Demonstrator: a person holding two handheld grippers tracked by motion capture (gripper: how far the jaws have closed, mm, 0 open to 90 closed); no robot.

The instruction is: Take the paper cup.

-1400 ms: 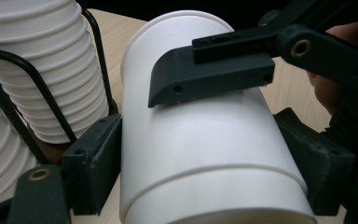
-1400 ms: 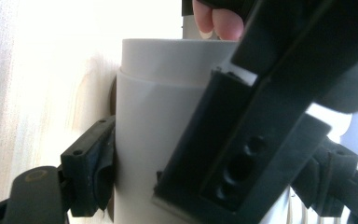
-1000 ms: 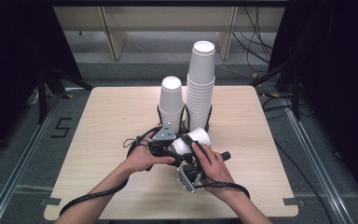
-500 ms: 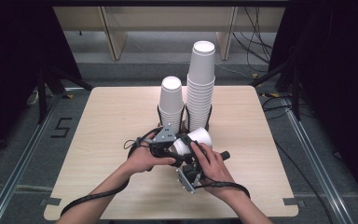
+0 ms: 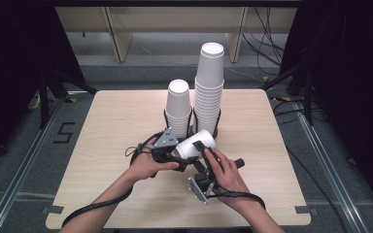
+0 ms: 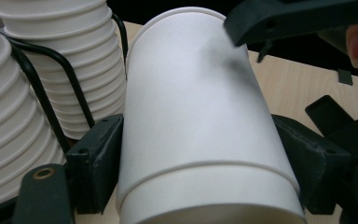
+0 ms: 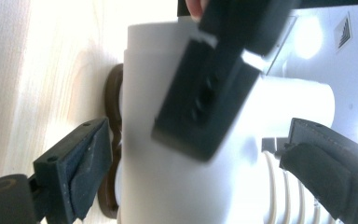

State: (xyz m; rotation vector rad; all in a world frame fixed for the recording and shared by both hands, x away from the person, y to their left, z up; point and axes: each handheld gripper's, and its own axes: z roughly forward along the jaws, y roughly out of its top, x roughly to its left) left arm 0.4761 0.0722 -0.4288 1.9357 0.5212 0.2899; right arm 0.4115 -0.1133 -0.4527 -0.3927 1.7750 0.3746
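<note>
The left gripper (image 6: 200, 154) has its fingers (image 6: 93, 163) clamped on a white paper cup (image 6: 200, 126), which lies on its side at the centre of the high view, while the right gripper (image 7: 191, 172) has just been opening, its jaws now standing off the cup between them. Just above the cup in the high view, a short cup stack (image 5: 179, 109) and a tall cup stack (image 5: 210, 87) stand in black wire holders (image 5: 167, 119), close behind the hands. The left gripper view shows the stacks' rims at upper left and a seam ring low on the cup; the right gripper view shows pale table wood (image 7: 37, 70) at its left.

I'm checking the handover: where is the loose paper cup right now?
In the high view the paper cup lies on its side above the table's middle, clamped in the left gripper, just in front of the two cup stacks.
</note>
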